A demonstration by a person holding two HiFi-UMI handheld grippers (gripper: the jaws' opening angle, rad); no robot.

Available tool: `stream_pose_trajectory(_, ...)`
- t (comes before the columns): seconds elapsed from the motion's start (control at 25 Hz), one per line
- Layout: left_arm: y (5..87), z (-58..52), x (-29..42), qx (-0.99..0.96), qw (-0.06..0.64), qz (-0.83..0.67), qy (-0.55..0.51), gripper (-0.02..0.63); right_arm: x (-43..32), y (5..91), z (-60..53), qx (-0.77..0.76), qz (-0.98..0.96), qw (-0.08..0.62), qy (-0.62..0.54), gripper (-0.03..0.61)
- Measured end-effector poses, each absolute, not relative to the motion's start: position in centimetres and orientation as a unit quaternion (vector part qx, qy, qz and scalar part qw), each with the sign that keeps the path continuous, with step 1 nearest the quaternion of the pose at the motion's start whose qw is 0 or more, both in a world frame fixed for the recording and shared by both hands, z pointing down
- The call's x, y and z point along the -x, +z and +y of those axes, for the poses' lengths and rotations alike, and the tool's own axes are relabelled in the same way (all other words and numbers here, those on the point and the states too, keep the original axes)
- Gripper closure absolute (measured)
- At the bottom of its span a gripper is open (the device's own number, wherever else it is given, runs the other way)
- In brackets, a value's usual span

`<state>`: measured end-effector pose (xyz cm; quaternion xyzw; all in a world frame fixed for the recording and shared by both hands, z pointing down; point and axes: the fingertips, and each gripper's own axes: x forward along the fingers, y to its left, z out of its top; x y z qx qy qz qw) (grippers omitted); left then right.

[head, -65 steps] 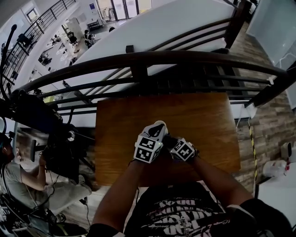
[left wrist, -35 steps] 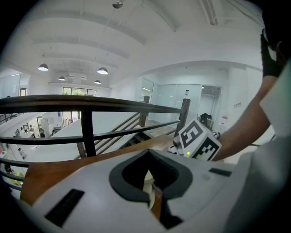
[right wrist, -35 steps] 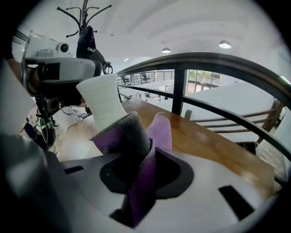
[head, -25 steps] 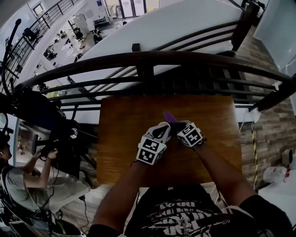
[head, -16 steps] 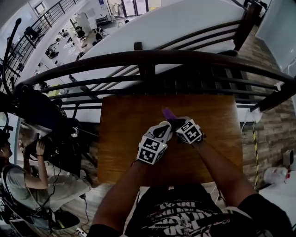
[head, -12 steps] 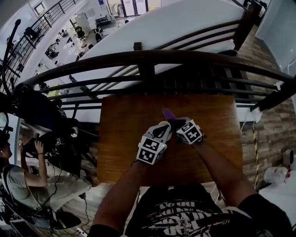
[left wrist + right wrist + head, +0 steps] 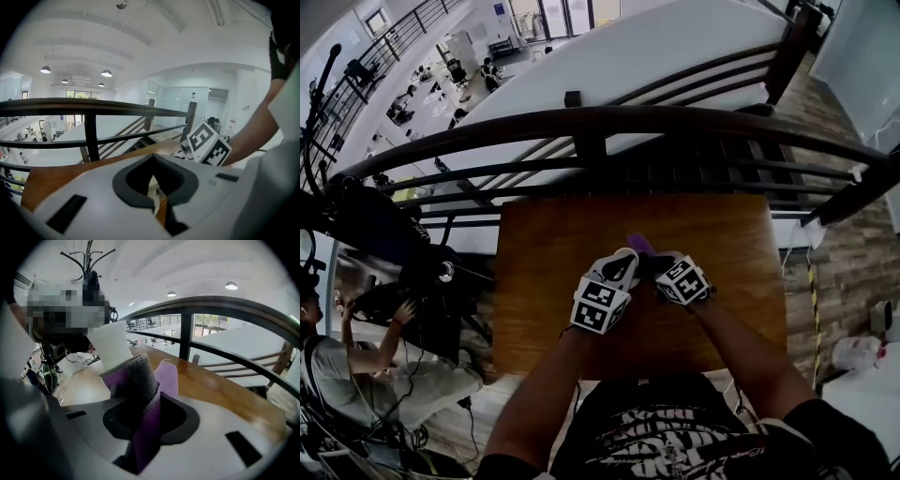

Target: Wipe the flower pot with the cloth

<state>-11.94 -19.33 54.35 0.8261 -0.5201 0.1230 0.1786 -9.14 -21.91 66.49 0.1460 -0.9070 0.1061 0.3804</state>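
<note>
A brown wooden table [image 7: 727, 291] fills the middle of the head view. A curved dark metal railing [image 7: 675, 120] runs along its far edge. Both grippers meet over the middle of the tabletop, close together, the person's forearms reaching in from below.

The left gripper [image 7: 626, 259] [image 7: 153, 190] has its jaws drawn almost together. In the left gripper view only a narrow slit shows between them. A thin cream-white edge is pinched in that slit, and it appears to be the wall of the white tapered flower pot [image 7: 151, 186]. A strip of the tabletop shows just below it.

The right gripper [image 7: 652, 263] [image 7: 145, 425] sits just to the right of the left one, tilted down toward the table. Its jaws are clenched on a folded purple-and-grey cloth [image 7: 140, 380]. The cloth bunches up out of the jaw opening in a thick grey roll, with a lilac flap standing behind it.

In the right gripper view the flower pot [image 7: 112, 347] rises directly behind the cloth. The cloth's grey fold lies against the pot's lower part. In the head view a purple tip of the cloth [image 7: 639, 244] pokes out just beyond the two grippers, while the pot itself is hidden under them.
</note>
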Motion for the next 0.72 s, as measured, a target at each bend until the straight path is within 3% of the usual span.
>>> stream_pose_trajectory(0.72,54.4,-19.4,11.6,-0.829,0.183,-0.514,0.123,0.615,8.0,67.9,-16.7,-0.119,-0.903,0.394,0.121,0.508)
